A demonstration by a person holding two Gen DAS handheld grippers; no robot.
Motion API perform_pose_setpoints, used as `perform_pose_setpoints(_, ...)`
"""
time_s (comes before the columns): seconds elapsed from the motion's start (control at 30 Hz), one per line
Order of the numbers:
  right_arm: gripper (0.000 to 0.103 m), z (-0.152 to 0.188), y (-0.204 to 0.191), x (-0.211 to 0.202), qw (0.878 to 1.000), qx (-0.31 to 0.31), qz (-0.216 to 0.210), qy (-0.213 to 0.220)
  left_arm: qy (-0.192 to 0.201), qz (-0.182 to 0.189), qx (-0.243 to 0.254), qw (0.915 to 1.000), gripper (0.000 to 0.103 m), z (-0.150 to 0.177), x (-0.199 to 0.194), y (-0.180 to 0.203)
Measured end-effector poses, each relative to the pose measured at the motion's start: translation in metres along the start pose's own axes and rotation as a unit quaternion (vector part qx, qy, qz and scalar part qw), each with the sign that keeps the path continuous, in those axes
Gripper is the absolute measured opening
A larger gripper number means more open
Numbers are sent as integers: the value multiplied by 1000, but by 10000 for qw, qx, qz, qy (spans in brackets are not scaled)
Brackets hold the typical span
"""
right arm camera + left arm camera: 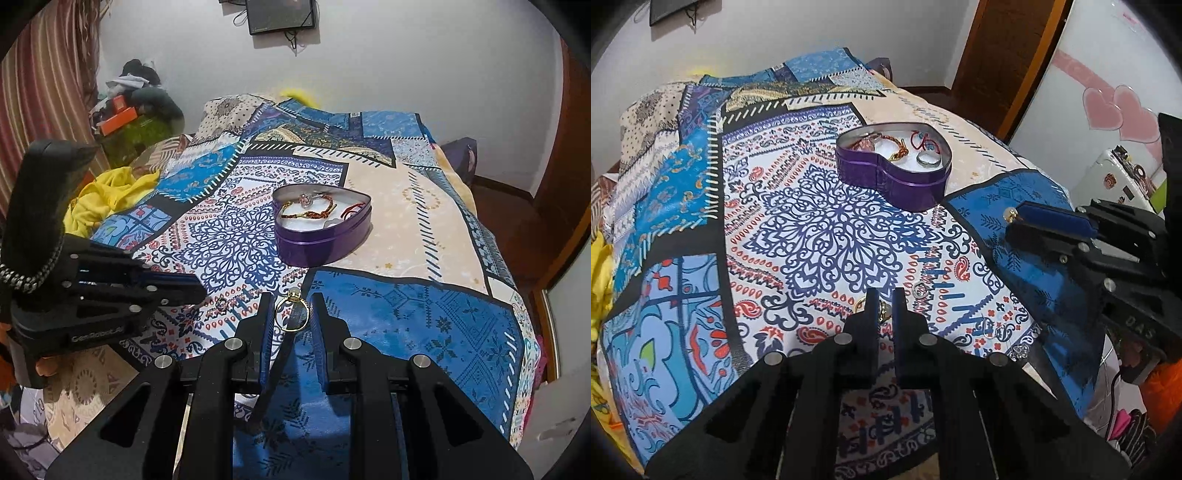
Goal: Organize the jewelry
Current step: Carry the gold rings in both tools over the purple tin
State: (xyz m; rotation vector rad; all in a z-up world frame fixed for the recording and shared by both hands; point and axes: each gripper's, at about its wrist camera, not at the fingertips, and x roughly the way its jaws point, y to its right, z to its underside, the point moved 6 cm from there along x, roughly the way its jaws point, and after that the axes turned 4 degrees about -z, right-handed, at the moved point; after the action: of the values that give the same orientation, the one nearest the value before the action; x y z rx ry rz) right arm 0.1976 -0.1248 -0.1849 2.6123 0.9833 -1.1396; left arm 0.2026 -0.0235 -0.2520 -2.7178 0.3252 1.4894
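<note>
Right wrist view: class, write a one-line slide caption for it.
Right gripper holds a gold ring between its fingers above the patterned bedspread, short of the purple heart-shaped tin.

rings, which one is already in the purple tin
The wide silver band on the tin's white lining. The thin silver ring lies out on the bedspread, and the gold ring sits between the right gripper's jaws.
</note>
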Motion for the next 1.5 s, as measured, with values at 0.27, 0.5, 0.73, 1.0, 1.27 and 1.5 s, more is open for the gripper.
perform_pose_setpoints(0.27,17,-9,6,-4,9999,97,36,136,257,-36,-55,9996,5,-8,-21,-6)
perform_pose_setpoints(0.5,17,-21,12,-10,9994,127,105,301,634,-61,-149,9979,5,-28,-46,-16)
perform_pose_setpoints(0.73,17,-39,15,-15,9985,148,141,504,931,-12,-151,9955,5,-48,-62,-17)
perform_pose_setpoints(1.0,17,-62,20,-19,9971,144,174,731,1176,66,-107,9930,5,-72,-66,-7)
perform_pose_setpoints(1.27,17,-82,28,-17,9954,199,182,915,1274,202,-59,9916,5,-93,-57,2)
perform_pose_setpoints(1.5,17,-91,37,-6,9954,289,159,905,1261,285,-58,9916,5,-109,-41,6)
